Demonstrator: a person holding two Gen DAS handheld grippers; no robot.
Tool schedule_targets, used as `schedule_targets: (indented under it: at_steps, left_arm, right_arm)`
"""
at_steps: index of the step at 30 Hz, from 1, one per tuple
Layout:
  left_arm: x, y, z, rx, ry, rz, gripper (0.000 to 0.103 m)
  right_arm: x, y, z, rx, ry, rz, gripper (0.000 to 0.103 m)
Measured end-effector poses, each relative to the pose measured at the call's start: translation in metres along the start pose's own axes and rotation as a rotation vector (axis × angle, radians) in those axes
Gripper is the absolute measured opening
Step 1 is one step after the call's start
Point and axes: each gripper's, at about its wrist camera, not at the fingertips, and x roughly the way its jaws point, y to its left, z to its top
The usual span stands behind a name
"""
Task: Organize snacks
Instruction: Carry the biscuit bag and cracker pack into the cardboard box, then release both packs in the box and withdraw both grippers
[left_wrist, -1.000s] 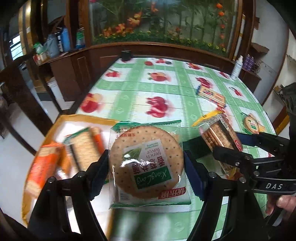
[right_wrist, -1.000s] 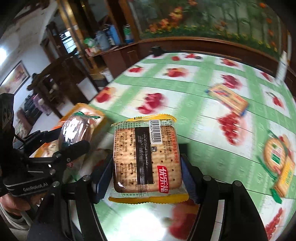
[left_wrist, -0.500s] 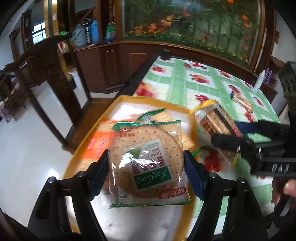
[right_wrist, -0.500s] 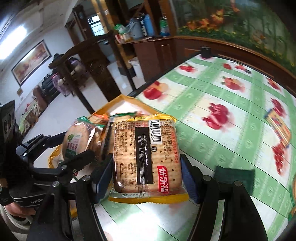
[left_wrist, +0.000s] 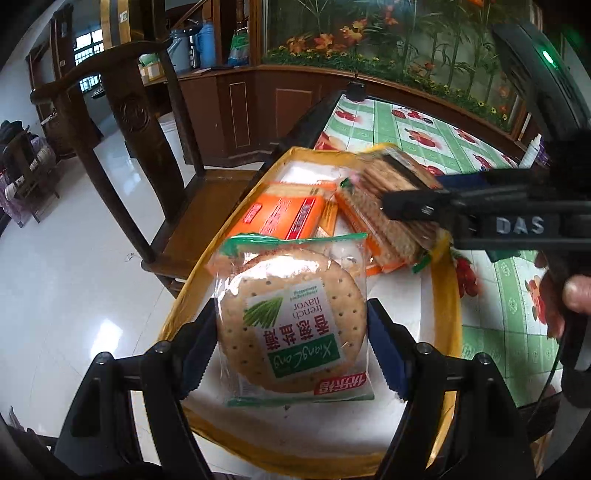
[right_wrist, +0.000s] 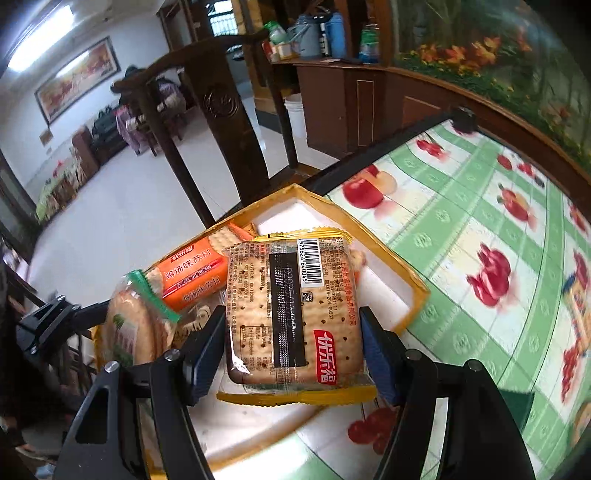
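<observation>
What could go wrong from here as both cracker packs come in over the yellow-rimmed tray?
1. The tray overhangs the table edge toward the chair, so a heavy drop on that side might tip it.
2. The left hand-held gripper with its round cracker pack and the right hand-held gripper with its square cracker pack are close together and could collide.
3. The orange packs already crowd the far part of the tray, so new packs may slide.

— Where's free room in the yellow-rimmed tray (left_wrist: 448, 295)?

— I see bare white floor at its near end and far corner.

— What blocks the middle?

— The orange cracker packs (left_wrist: 284, 216) (piled, overlapping). Left of the tray a dark wooden chair (left_wrist: 140, 122) stands close; to its right, the tablecloth (right_wrist: 461, 236) lies open.
</observation>
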Motion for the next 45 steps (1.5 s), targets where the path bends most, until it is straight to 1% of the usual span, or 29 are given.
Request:
schedule_targets:
  at_steps: [2, 5, 7, 9, 10, 11, 13, 16, 18, 20, 21, 22, 23, 25, 26, 29, 31, 33, 35, 36, 40, 44, 45]
  left_arm:
    - [0.005, 0.002, -0.002, -0.002, 0.013, 0.005, 0.077]
    - [0.01, 0.004, -0.002, -0.007, 0.019, 0.011, 0.077]
    - [0.013, 0.003, -0.002, -0.008, 0.026, 0.021, 0.077]
    - [0.015, 0.005, -0.003, -0.013, 0.033, 0.022, 0.078]
    - [0.015, 0.006, -0.003, -0.018, 0.033, 0.019, 0.078]
    - [0.015, 0.006, -0.003, -0.021, 0.033, 0.02, 0.079]
    - [0.013, 0.007, -0.004, -0.018, 0.037, 0.03, 0.08]
    - [0.007, 0.005, -0.004, -0.009, 0.032, 0.036, 0.083]
    - [-0.001, 0.004, -0.006, 0.009, 0.012, 0.049, 0.086]
    - [-0.009, 0.003, -0.006, 0.022, -0.013, 0.078, 0.087]
    - [-0.014, 0.003, -0.005, 0.022, -0.024, 0.085, 0.087]
    - [-0.015, 0.005, -0.004, 0.019, -0.029, 0.085, 0.087]
    - [-0.018, 0.005, -0.003, 0.014, -0.032, 0.082, 0.087]
    - [-0.022, 0.005, -0.001, 0.005, -0.041, 0.081, 0.087]
    - [-0.023, 0.005, 0.0, 0.005, -0.044, 0.083, 0.087]
    - [-0.019, 0.005, 0.002, -0.006, -0.034, 0.084, 0.088]
    - [-0.018, 0.002, 0.004, -0.011, -0.032, 0.067, 0.088]
    - [-0.017, -0.004, 0.007, 0.004, -0.04, 0.073, 0.088]
    - [-0.018, -0.011, 0.009, 0.013, -0.048, 0.065, 0.088]
    - [-0.019, -0.014, 0.01, 0.018, -0.053, 0.058, 0.088]
    - [-0.018, -0.031, 0.015, 0.047, -0.075, 0.061, 0.088]
    - [-0.012, -0.048, 0.019, 0.06, -0.071, 0.036, 0.088]
    - [-0.011, -0.052, 0.019, 0.063, -0.071, 0.032, 0.088]
  right_arm:
    - [0.009, 0.013, 0.004, -0.044, 0.017, -0.033, 0.069]
    - [0.025, 0.033, 0.005, -0.115, 0.045, -0.117, 0.07]
    - [0.026, 0.039, 0.004, -0.14, 0.045, -0.14, 0.07]
    - [0.023, 0.04, 0.003, -0.137, 0.056, -0.117, 0.071]
    - [0.019, 0.038, 0.003, -0.117, 0.057, -0.088, 0.071]
    - [0.014, 0.034, 0.002, -0.095, 0.049, -0.056, 0.071]
    - [0.003, 0.028, 0.002, -0.07, 0.027, -0.035, 0.071]
    - [-0.008, 0.021, -0.001, -0.051, 0.007, -0.07, 0.072]
    - [-0.013, 0.009, -0.006, -0.016, 0.002, -0.058, 0.072]
    - [-0.017, -0.001, -0.009, 0.025, -0.016, -0.039, 0.072]
    - [-0.018, -0.004, -0.009, 0.038, -0.031, -0.046, 0.072]
    - [-0.018, -0.005, -0.009, 0.037, -0.04, -0.066, 0.072]
    - [-0.016, -0.004, -0.008, 0.025, -0.049, -0.103, 0.072]
    - [-0.01, -0.003, -0.007, -0.004, -0.051, -0.207, 0.072]
    - [-0.009, -0.004, -0.007, -0.009, -0.057, -0.235, 0.074]
    - [-0.009, -0.008, -0.009, 0.019, -0.057, -0.212, 0.076]
    - [-0.009, -0.004, -0.011, 0.002, -0.047, -0.173, 0.077]
    - [-0.008, 0.001, -0.014, -0.013, -0.018, -0.129, 0.077]
    - [-0.013, 0.004, -0.018, -0.021, -0.022, -0.11, 0.077]
    - [-0.019, 0.001, -0.019, -0.01, -0.041, -0.111, 0.077]
    - [-0.034, -0.018, -0.027, 0.037, -0.059, -0.136, 0.077]
    - [-0.044, -0.043, -0.043, 0.12, -0.069, -0.096, 0.077]
    - [-0.046, -0.049, -0.047, 0.134, -0.069, -0.1, 0.077]
